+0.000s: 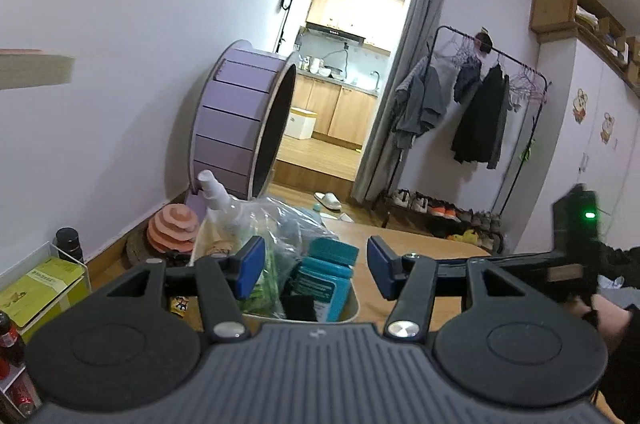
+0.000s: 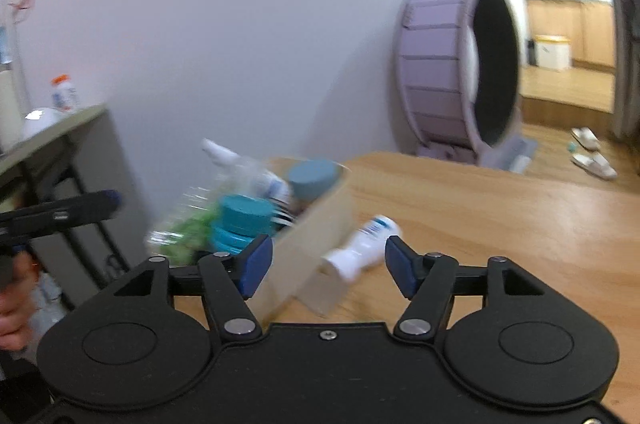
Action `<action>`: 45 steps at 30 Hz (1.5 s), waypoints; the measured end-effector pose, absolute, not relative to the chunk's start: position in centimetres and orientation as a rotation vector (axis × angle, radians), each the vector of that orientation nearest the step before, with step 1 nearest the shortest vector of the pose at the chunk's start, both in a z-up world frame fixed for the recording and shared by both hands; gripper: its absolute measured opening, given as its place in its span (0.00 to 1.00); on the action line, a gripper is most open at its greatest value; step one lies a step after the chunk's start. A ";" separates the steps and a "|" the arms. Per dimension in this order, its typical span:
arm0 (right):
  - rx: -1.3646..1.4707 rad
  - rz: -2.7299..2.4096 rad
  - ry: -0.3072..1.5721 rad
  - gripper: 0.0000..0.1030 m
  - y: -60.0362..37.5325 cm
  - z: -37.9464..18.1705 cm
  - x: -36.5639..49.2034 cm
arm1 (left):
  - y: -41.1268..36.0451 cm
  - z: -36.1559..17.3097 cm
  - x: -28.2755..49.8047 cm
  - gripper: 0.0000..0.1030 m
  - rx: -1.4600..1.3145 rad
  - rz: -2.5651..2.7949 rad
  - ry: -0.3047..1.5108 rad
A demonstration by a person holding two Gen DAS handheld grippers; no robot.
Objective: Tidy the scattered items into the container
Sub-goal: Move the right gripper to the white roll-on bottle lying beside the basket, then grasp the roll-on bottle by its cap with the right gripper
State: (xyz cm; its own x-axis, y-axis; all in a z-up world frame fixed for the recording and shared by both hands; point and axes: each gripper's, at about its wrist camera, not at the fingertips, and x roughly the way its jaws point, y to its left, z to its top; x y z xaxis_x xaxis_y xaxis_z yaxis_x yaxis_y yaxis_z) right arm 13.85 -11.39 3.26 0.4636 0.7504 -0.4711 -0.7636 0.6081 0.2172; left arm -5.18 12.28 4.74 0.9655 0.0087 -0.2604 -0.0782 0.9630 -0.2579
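Both jaws stand half-open and empty. One white bottle (image 2: 362,242) lies on the desk (image 2: 500,224) against the box (image 2: 316,224), which is already heaped. Dropped on that pile, I judge, it could roll back out

A lived-in home: clothes rack (image 1: 480,96) with shoes beneath, kitchen cabinets (image 1: 340,104) through the doorway, slippers (image 2: 592,152), purple cat wheel (image 2: 460,68).

Both wrist views closely share the container (image 1: 354,308).
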 end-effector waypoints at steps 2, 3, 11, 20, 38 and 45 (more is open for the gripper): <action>-0.015 0.917 0.599 0.62 -11.0 2.3 14.6 | 12.1 4.6 -5.0 0.54 -0.267 0.038 0.266; -0.009 0.911 0.615 0.62 -10.7 1.8 14.9 | 12.1 4.6 -5.0 0.54 -0.265 0.036 0.268; 0.024 0.862 0.662 0.62 -8.2 -0.2 17.0 | 12.1 4.4 -4.7 0.54 -0.265 0.034 0.278; -0.064 0.810 0.672 0.68 -5.6 -1.4 17.7 | 12.1 4.2 -4.4 0.54 -0.266 0.032 0.285; -0.089 0.847 0.635 0.68 -8.3 -0.9 17.6 | 11.5 4.2 -4.0 0.54 -0.245 0.027 0.298; -0.109 0.891 0.670 0.39 -6.5 -2.2 17.9 | 11.7 4.2 -3.9 0.54 -0.247 0.029 0.301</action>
